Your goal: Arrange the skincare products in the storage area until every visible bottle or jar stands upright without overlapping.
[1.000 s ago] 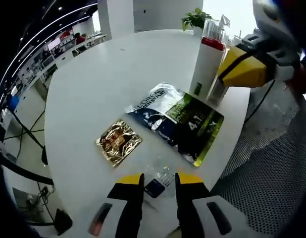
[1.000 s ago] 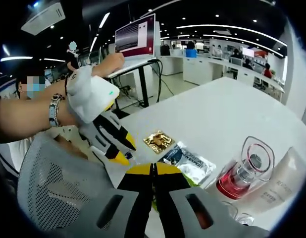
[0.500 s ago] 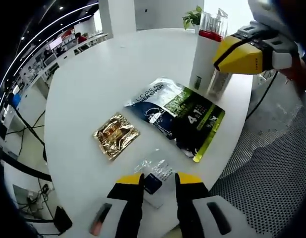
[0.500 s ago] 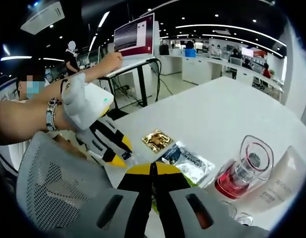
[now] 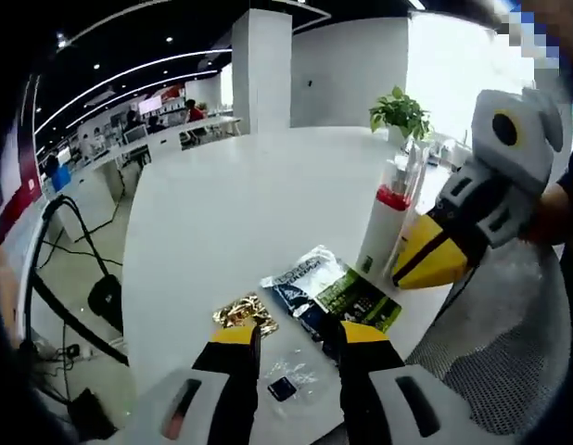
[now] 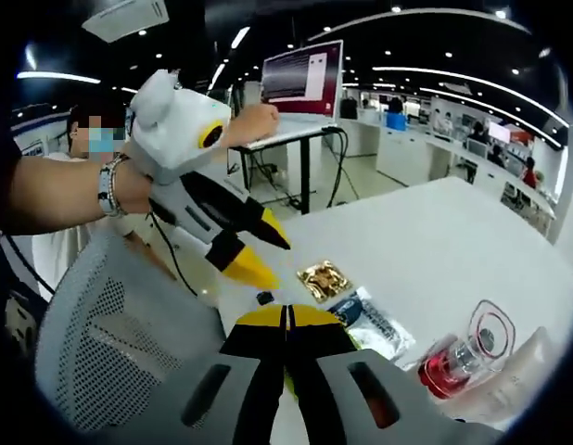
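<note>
With your left gripper jaws spread over the small sachet at the worktop's near edge and your right gripper jaws pressed together, approach slowly, clear of the upright red-capped bottle.

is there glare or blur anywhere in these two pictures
Left gripper view: the window behind the plant is blown out white; the right gripper looks soft. Right gripper view: ceiling lights flare, and the tube at the fisheye edge is smeared.
</note>
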